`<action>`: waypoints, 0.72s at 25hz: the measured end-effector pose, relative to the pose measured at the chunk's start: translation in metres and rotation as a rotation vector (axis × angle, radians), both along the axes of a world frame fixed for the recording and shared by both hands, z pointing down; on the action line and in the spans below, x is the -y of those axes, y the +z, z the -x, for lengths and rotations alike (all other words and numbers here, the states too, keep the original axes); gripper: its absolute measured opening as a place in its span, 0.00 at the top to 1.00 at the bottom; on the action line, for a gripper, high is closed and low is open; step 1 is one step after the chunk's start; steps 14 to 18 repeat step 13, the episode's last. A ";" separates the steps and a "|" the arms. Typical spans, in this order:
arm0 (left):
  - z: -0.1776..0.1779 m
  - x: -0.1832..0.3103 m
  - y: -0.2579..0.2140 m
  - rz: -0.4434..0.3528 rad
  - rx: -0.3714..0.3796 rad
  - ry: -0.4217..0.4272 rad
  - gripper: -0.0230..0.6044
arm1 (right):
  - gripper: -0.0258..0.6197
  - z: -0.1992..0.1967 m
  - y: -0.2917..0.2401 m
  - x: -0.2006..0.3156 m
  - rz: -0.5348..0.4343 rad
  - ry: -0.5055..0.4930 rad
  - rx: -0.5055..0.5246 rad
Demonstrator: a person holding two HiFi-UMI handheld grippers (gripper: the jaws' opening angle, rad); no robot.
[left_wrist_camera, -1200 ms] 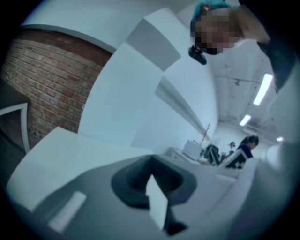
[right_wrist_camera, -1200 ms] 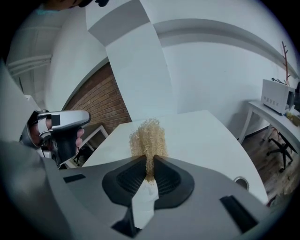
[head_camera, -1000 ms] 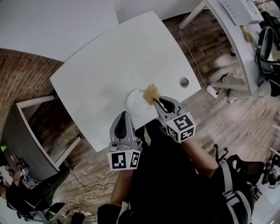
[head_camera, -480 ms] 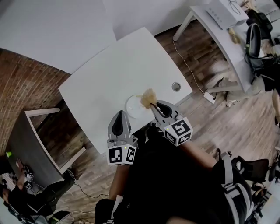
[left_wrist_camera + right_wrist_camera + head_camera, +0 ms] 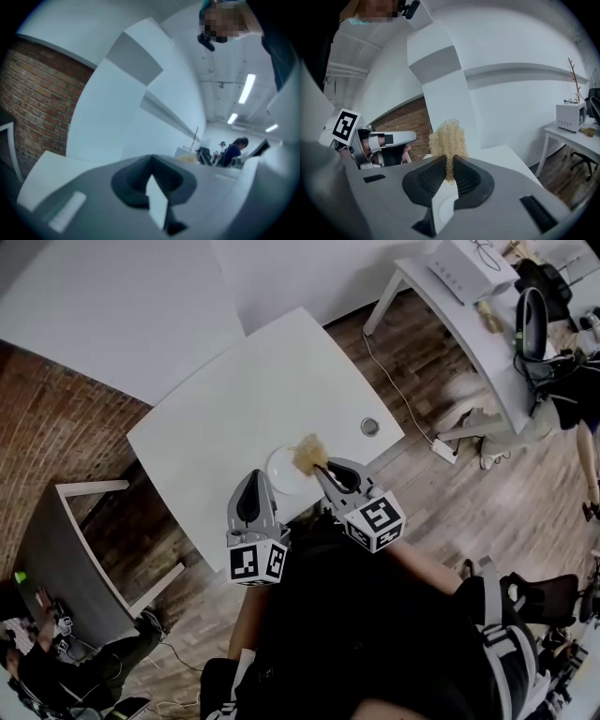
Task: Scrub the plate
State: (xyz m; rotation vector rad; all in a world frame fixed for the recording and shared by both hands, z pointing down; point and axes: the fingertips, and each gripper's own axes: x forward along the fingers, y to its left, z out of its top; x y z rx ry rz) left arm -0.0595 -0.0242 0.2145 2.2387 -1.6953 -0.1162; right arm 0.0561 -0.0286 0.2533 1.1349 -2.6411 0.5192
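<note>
A small white plate [image 5: 278, 470] lies near the front edge of the white table [image 5: 234, 399]. My right gripper [image 5: 320, 468] is shut on a tan fibrous scrubber [image 5: 308, 453], which shows over the plate's right rim; whether it touches the plate I cannot tell. In the right gripper view the scrubber [image 5: 447, 137] sticks up from between the closed jaws of the right gripper [image 5: 451, 161], and the plate is out of sight. My left gripper [image 5: 251, 480] is shut and empty, at the table's front edge just left of the plate. It appears again as the left gripper [image 5: 377, 140] and left gripper [image 5: 152, 164].
A round cable hole [image 5: 370, 427] sits in the table right of the plate. A second white desk [image 5: 450, 287] with a chair [image 5: 532, 320] stands at the upper right. A power strip [image 5: 441, 448] lies on the wooden floor. A dark low cabinet [image 5: 66, 531] stands at left.
The head camera has shifted and the table looks smaller. Both grippers keep their places by the plate, the scrubber still held at its right rim.
</note>
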 end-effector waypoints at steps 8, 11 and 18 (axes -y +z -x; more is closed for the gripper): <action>-0.006 0.004 -0.007 -0.025 0.007 0.017 0.96 | 0.90 -0.006 -0.007 0.006 -0.029 0.014 -0.003; -0.006 0.004 -0.007 -0.026 0.009 0.017 0.96 | 0.90 -0.007 -0.008 0.007 -0.037 0.015 -0.006; -0.007 0.004 -0.006 -0.025 0.012 0.017 0.96 | 0.90 -0.008 -0.008 0.008 -0.040 0.016 -0.007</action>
